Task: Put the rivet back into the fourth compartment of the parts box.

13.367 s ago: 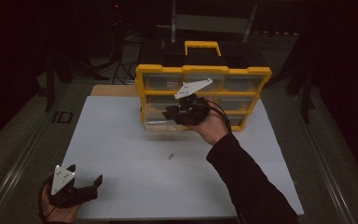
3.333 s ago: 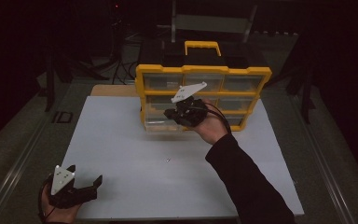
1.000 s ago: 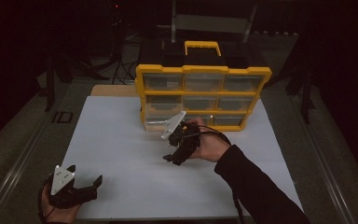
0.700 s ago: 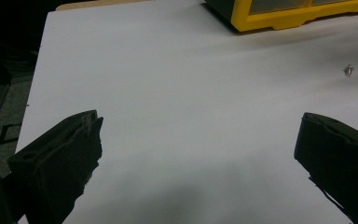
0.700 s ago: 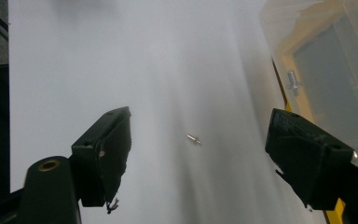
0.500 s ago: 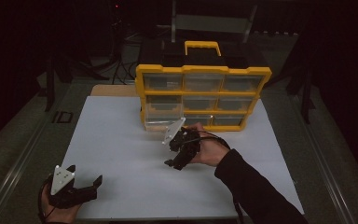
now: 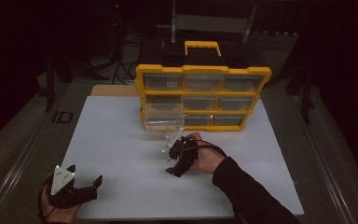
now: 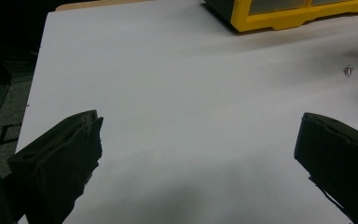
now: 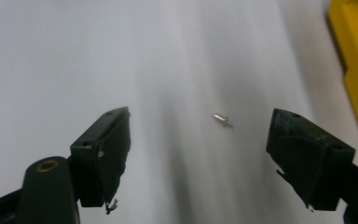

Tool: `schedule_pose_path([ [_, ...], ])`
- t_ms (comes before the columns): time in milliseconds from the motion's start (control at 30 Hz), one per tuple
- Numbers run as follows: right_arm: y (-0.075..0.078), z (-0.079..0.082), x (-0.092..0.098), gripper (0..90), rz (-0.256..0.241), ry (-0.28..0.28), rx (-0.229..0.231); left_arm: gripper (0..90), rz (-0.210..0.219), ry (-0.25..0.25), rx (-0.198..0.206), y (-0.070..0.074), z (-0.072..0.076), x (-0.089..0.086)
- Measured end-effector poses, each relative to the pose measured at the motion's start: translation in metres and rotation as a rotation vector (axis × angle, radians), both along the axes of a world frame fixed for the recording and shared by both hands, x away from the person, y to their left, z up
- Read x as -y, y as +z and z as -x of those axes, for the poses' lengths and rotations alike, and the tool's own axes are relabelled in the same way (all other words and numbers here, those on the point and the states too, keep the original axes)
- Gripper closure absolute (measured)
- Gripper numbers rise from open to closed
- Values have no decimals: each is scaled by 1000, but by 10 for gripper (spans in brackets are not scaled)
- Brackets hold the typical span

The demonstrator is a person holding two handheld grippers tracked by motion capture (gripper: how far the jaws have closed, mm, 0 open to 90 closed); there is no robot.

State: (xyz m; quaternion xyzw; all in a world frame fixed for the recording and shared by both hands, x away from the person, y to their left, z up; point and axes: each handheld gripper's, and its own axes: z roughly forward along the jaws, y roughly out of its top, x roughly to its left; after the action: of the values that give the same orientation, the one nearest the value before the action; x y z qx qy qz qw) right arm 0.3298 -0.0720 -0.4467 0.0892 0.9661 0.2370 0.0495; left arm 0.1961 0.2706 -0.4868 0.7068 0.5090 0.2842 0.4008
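A small metal screw (image 9: pixel 223 120) lies on the white tabletop (image 7: pixel 116 140), also seen far off as a speck (image 8: pixel 348 70). My right gripper (image 7: pixel 175 163) hovers low over it, tilted down. In the right gripper view its jaws (image 9: pixel 200 135) stand open, one on each side of the screw and not touching it. My left gripper (image 7: pixel 85 175) rests at the near left corner, with the gripper (image 8: pixel 200 126) open and nothing between its fingers. A yellow drawer organizer (image 7: pixel 203 95) stands at the back, its clear lower-left drawer (image 7: pixel 163 119) pulled out.
The organizer's yellow base (image 8: pixel 279 14) shows at the top of the left gripper view, and its edge (image 9: pixel 354 56) at the right of the right gripper view. Bare white tabletop lies between the two grippers. Dark floor surrounds the table.
My right gripper has come back from the organizer's front and dropped toward the table, ending low over the screw. The left gripper has not moved.
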Motion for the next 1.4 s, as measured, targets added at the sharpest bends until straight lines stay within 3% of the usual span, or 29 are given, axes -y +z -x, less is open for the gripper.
schedule_pose_path([
  [367, -36, -7, -4, 245, -3, -45, -29, 14, 2, -1, 1, 0, 0, 0],
  [533, -47, -14, -6, 340, -11, -80, -22, 14, 2, -1, 1, 0, 0, 0],
  [800, -54, -21, -10, 492, -20, -108, 16, 14, 3, -2, 3, 0, 0, 0],
  [933, -54, -24, -10, 581, -32, -119, -50, 14, 3, -1, 3, 0, 0, 0],
  [1200, -51, -21, -15, 806, 16, -79, -82, 14, 1, -1, 1, 0, 0, 0],
  [1400, -49, -19, -15, 825, 36, -61, -103, 14, 2, -1, 2, 0, 0, 0],
])
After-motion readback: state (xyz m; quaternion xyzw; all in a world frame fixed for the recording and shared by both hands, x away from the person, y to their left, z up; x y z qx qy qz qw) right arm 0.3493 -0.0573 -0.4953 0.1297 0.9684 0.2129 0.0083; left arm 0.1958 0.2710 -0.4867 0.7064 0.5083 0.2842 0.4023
